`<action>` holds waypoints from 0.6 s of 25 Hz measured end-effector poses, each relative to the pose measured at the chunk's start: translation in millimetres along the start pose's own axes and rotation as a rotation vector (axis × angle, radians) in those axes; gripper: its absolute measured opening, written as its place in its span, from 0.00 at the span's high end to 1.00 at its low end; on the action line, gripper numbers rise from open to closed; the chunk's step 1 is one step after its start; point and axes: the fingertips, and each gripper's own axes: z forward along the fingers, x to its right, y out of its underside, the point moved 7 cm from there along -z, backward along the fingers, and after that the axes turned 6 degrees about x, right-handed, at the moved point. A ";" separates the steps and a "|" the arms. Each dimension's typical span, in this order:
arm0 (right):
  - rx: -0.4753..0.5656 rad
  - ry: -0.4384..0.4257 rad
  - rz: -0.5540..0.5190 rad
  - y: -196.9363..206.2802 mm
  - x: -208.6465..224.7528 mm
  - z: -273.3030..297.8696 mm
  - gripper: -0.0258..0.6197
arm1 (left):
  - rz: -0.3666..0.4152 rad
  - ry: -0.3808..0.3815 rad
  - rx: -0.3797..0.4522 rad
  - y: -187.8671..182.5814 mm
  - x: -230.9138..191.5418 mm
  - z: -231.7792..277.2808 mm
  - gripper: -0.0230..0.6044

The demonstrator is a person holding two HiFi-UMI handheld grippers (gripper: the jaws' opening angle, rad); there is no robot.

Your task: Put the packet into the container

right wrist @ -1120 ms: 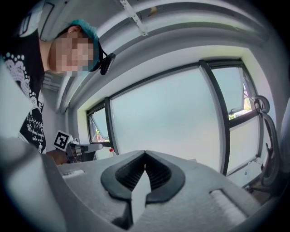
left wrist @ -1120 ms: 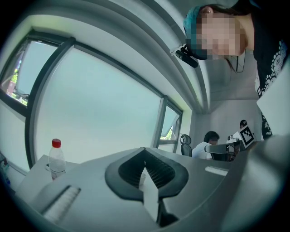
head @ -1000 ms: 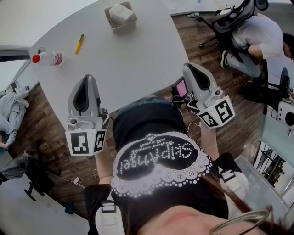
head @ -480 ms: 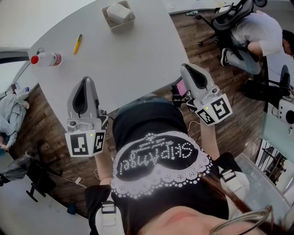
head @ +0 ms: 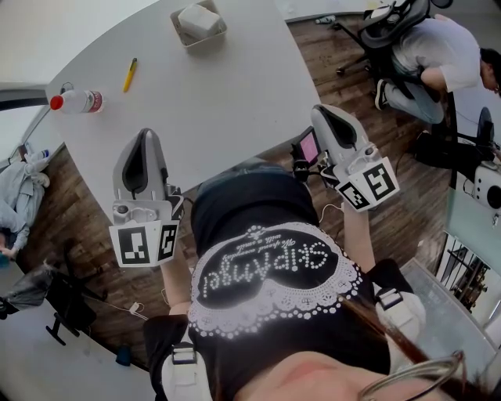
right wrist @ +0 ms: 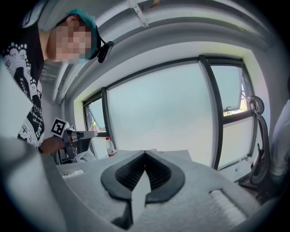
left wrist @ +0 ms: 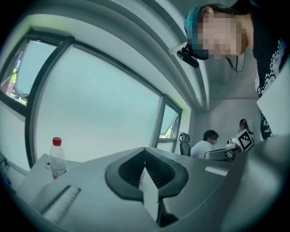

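A grey container stands at the far end of the grey table, and a white packet lies inside it. My left gripper hovers over the table's near edge, jaws shut and empty. In the left gripper view the left gripper shows its pads meeting with nothing between them. My right gripper is held past the table's right edge, above the floor. The right gripper is also shut on nothing. Both grippers are far from the container.
A clear bottle with a red cap lies at the table's left corner, and a yellow pen lies beside it. A person sits at an office chair at the far right. Wooden floor surrounds the table.
The right gripper has tipped slightly and barely shifted. The left gripper has stayed put. Both remain shut.
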 end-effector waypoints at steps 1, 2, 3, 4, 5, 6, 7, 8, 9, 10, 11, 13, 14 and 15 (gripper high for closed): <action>-0.001 0.000 -0.001 0.0 0.2 -0.2 0.96 | 0.000 0.000 0.000 0.1 0.1 0.0 0.96; -0.002 0.002 -0.002 0.1 0.6 -0.2 0.96 | 0.001 0.000 0.000 0.3 0.1 0.1 0.96; -0.003 0.003 -0.003 0.1 0.9 -0.1 0.96 | 0.001 0.001 -0.001 0.4 0.0 0.2 0.96; -0.004 0.004 -0.002 0.1 1.3 0.3 0.96 | 0.000 0.001 0.000 0.4 -0.1 0.2 0.96; -0.005 0.003 0.000 0.5 1.5 1.1 0.96 | 0.000 0.000 0.000 0.4 -0.3 0.1 0.96; -0.008 0.001 0.003 1.1 1.5 2.1 0.96 | 0.000 -0.002 0.000 0.6 -0.5 0.0 0.96; -0.011 -0.002 0.005 1.7 1.3 3.2 0.96 | -0.001 -0.003 0.000 0.8 -0.6 0.0 0.96; -0.014 -0.006 0.005 2.1 0.6 4.3 0.96 | -0.001 -0.004 0.000 1.0 -0.7 0.1 0.96; -0.015 -0.010 0.005 2.3 -0.1 5.4 0.96 | -0.001 -0.005 0.000 0.9 -0.9 0.1 0.96; -0.016 -0.013 0.004 2.3 -0.7 6.5 0.96 | -0.001 -0.006 0.001 0.6 -1.3 0.1 0.96; -0.017 -0.014 0.004 2.2 -0.9 7.3 0.96 | -0.001 -0.007 0.002 0.3 -1.6 0.0 0.96; -0.018 -0.013 0.003 1.7 -0.4 7.9 0.96 | -0.002 -0.009 0.002 -0.1 -1.8 0.0 0.96; -0.018 -0.012 0.003 1.3 0.1 7.8 0.96 | -0.002 -0.010 0.002 -0.2 -1.9 0.0 0.96; -0.018 -0.011 0.002 1.0 0.5 7.7 0.96 | -0.002 -0.010 0.001 -0.1 -2.0 0.0 0.96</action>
